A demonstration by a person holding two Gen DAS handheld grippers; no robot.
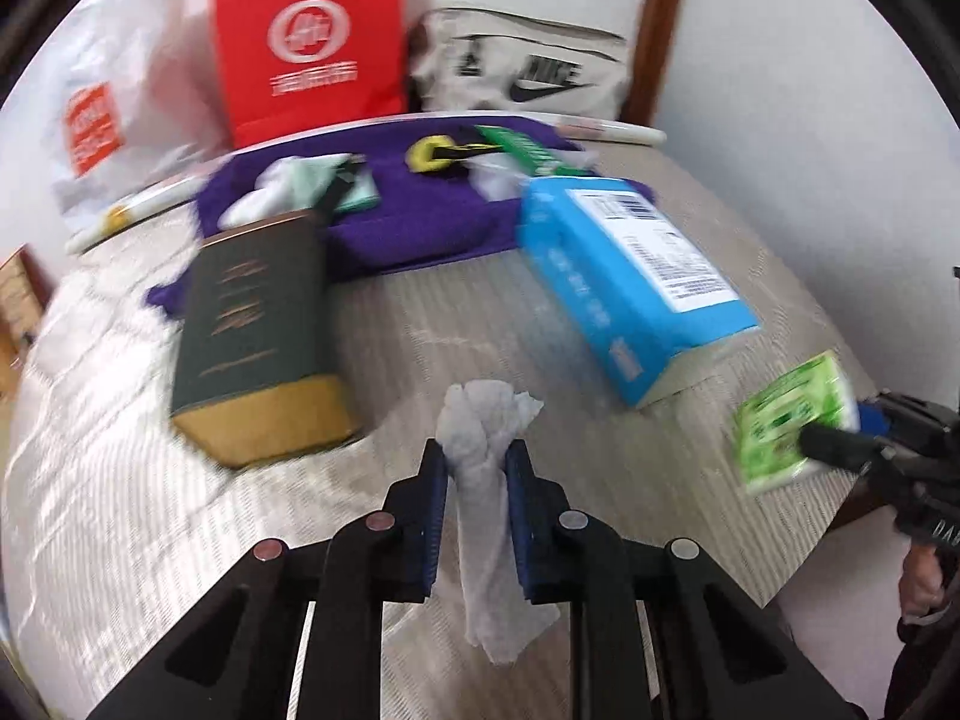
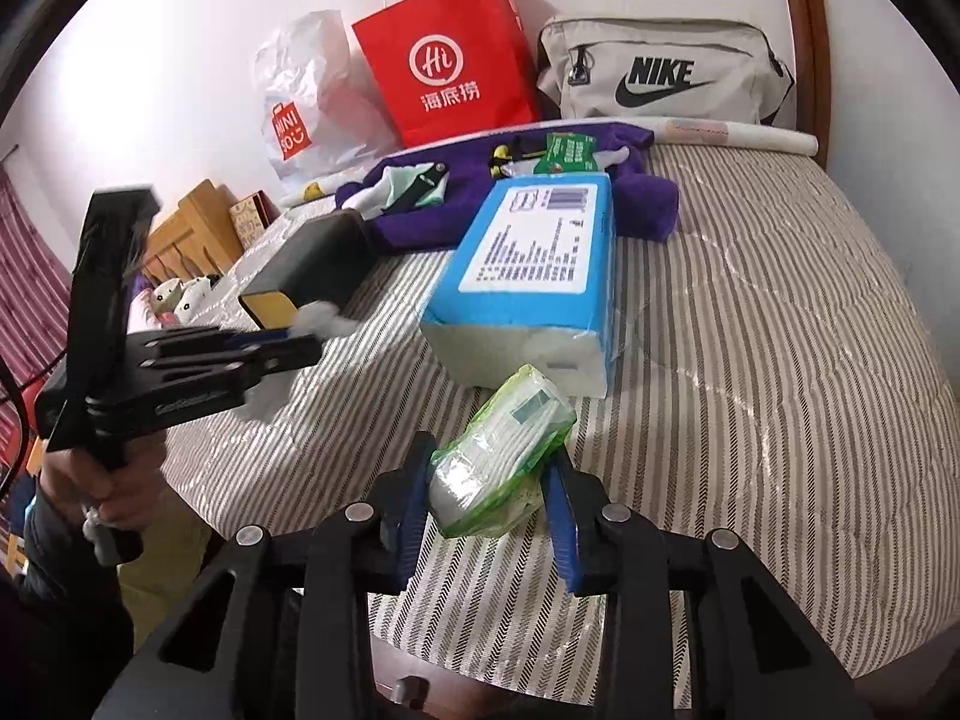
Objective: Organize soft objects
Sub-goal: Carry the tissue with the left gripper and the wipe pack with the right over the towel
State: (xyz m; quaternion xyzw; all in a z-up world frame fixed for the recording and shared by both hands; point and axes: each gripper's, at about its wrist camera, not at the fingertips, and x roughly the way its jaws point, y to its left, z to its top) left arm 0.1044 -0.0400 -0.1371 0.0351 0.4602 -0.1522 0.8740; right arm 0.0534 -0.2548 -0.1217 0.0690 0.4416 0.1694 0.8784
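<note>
The left tool (image 1: 476, 468) is clamped on a crumpled white tissue (image 1: 486, 420) above the striped grey bed cover (image 1: 420, 312). The right tool (image 2: 489, 492) grips a small green plastic tissue pack (image 2: 501, 450) at the bed's near edge. Beyond lie a blue paper-towel package (image 2: 534, 252) and a dark green box with a gold end (image 1: 258, 330). Farther back, a purple cloth (image 1: 408, 216), then a red paper bag (image 2: 444, 60) and grey Nike pouch (image 2: 660, 72) by the wall.
</note>
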